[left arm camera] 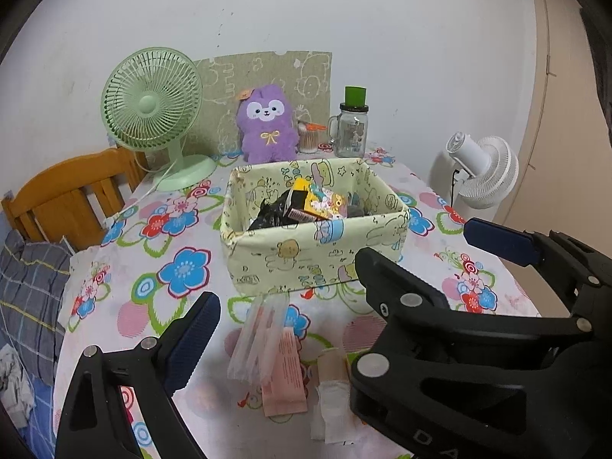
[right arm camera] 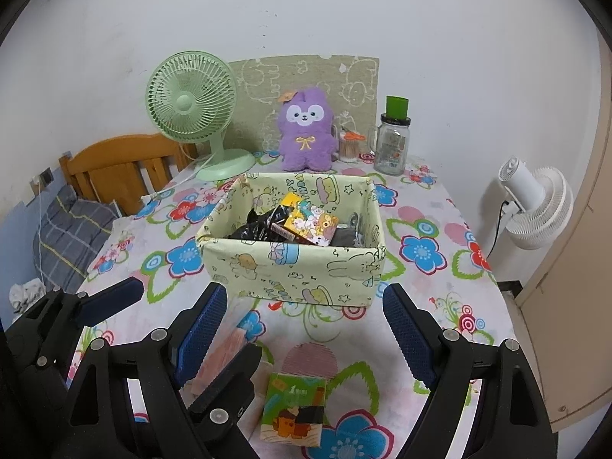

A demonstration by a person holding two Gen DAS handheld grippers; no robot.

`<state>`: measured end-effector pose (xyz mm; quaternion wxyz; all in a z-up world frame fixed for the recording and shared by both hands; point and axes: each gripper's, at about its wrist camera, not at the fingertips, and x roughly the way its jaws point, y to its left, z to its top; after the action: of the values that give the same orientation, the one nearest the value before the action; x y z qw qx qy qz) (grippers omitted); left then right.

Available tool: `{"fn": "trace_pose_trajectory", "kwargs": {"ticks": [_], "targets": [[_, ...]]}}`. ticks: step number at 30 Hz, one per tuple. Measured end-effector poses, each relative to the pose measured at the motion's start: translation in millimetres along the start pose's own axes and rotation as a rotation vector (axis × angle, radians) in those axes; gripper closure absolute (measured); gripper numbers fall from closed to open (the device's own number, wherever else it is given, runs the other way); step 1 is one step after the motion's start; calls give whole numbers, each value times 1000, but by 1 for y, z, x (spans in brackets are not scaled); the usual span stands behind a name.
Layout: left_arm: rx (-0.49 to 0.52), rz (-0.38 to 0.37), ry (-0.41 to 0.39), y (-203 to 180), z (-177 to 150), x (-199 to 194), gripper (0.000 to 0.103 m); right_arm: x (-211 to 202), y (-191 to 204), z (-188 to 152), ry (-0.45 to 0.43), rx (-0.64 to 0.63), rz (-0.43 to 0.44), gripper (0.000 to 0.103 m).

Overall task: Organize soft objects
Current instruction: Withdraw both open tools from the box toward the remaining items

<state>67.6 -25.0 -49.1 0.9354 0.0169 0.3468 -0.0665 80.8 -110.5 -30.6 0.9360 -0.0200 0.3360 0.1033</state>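
Flanking one fabric box [right arm camera: 290, 267]: two fans, one plush [right arm camera: 305, 130].

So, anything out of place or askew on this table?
Mostly the loose packets in front of the fabric bin: clear sachets, a pink packet and a green tissue pack lie scattered at odd angles. Nothing looks spilled or damaged.

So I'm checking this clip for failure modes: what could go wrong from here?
The two open grippers, left and right, hover close together and could collide. The clear sachets look thin and flat on the tablecloth, so a pinch may slip. The fabric box looks light; a nudge could shift it.
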Motion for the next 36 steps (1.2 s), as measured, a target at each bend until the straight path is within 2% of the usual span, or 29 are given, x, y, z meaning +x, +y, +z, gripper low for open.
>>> {"fn": "trace_pose_trajectory", "kwargs": {"ticks": [17,36], "targets": [[6,8,35,3,-35,19,9,19,-1,-40,23,38,-21,17],[16,23,104,6,-78,38,12,46,2,-81,129,37,-26,17]]}}
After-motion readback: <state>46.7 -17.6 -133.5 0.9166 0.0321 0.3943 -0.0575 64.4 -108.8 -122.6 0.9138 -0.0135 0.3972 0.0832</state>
